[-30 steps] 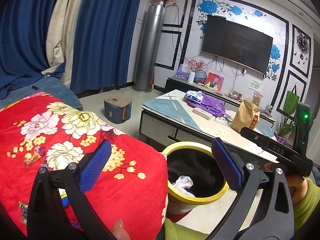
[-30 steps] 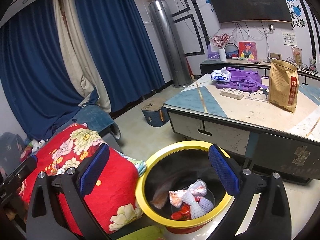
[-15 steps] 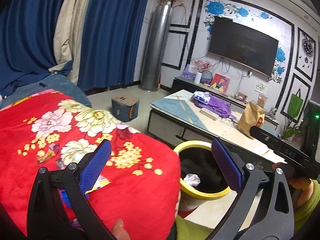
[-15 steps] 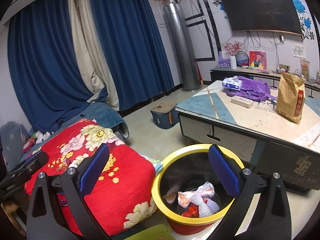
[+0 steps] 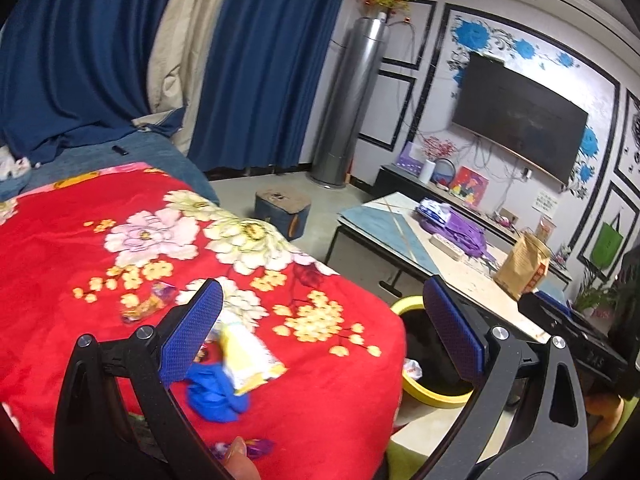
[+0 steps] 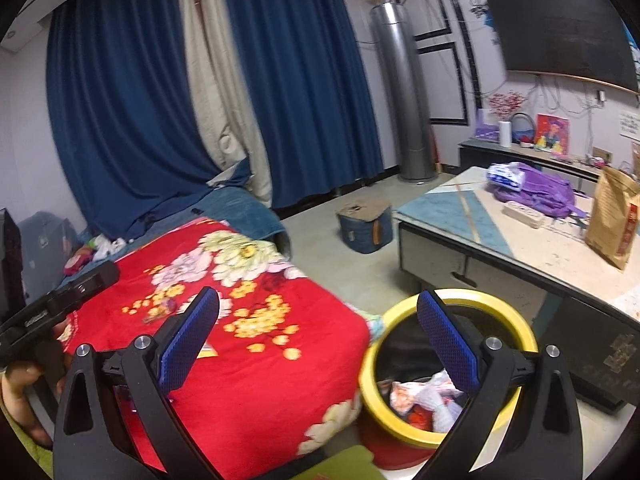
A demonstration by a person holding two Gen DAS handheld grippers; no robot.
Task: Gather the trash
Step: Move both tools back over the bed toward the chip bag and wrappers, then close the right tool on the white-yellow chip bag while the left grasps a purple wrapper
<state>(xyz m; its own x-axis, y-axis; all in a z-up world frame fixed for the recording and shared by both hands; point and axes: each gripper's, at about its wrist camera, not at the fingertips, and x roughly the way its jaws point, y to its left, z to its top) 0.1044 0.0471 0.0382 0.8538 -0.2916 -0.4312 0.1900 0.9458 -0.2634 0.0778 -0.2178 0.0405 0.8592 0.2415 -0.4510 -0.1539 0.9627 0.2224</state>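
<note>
Both of the person's tools are empty over a red floral blanket (image 5: 328,392) strewn with litter: the left hand-held gripper (image 5: 320,332) hangs with its blue pads spread wide, the yellow-and-white wrapper (image 5: 248,356) lying just ahead of its left pad and a crumpled blue scrap (image 5: 216,392) touching the wrapper's near edge. A small orange-and-purple candy wrapper (image 5: 150,302) lies a little farther back among the printed flowers, and another purple scrap (image 5: 256,446) shows at the blanket's near edge. The right hand-held gripper (image 6: 320,340), equally wide open, hovers between the blanket and the yellow-rimmed bin (image 6: 516,320), which stands on the floor against the blanket's corner and already holds crumpled packaging. By their look these pieces are light, thin and crinkly, apt to slide on plush fabric; the flat wrapper would likely be best pinched across a raised edge or fold, pressing slightly into the soft blanket, while the bunched blue scrap offers an easier hold at its thickest bulge.
</note>
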